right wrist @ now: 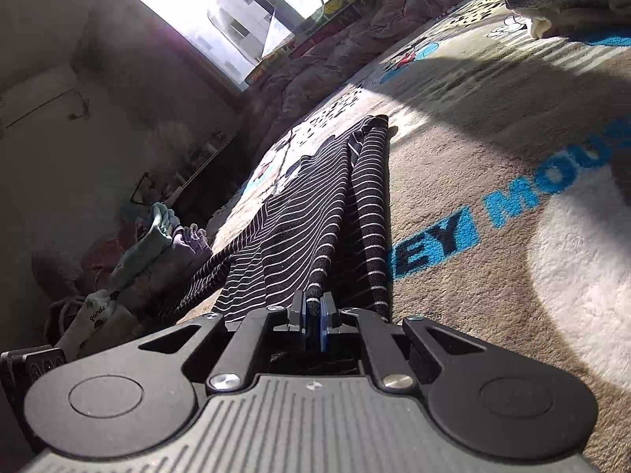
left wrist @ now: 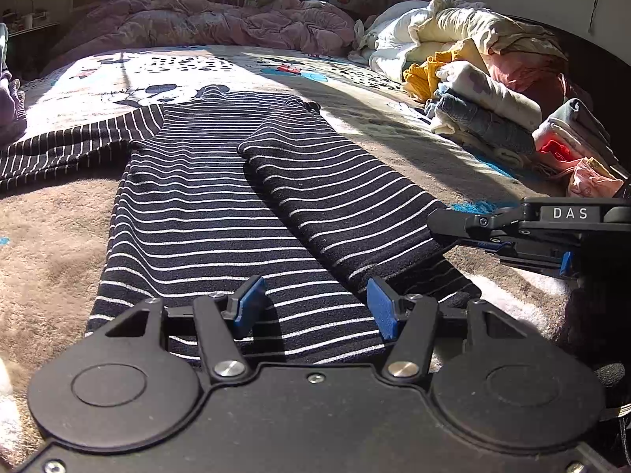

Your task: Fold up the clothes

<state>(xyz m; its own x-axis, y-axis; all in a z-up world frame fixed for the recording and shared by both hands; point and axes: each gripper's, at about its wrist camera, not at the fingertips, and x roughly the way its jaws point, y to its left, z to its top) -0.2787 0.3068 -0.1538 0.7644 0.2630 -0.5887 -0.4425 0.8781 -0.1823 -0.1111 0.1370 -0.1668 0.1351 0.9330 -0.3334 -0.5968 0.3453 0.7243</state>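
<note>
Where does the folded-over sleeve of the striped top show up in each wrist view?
Left wrist: the folded sleeve runs diagonally from centre to lower right, its end at the right gripper.
Right wrist: the sleeve runs up from the shut right gripper, centre frame.
Shared landmark: the pink quilt under the window.

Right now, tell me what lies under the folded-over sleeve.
Under the folded sleeve lies the striped shirt's body, on the printed blanket. The shirt's right edge beneath is covered. Right tongs pinch the fabric.
</note>
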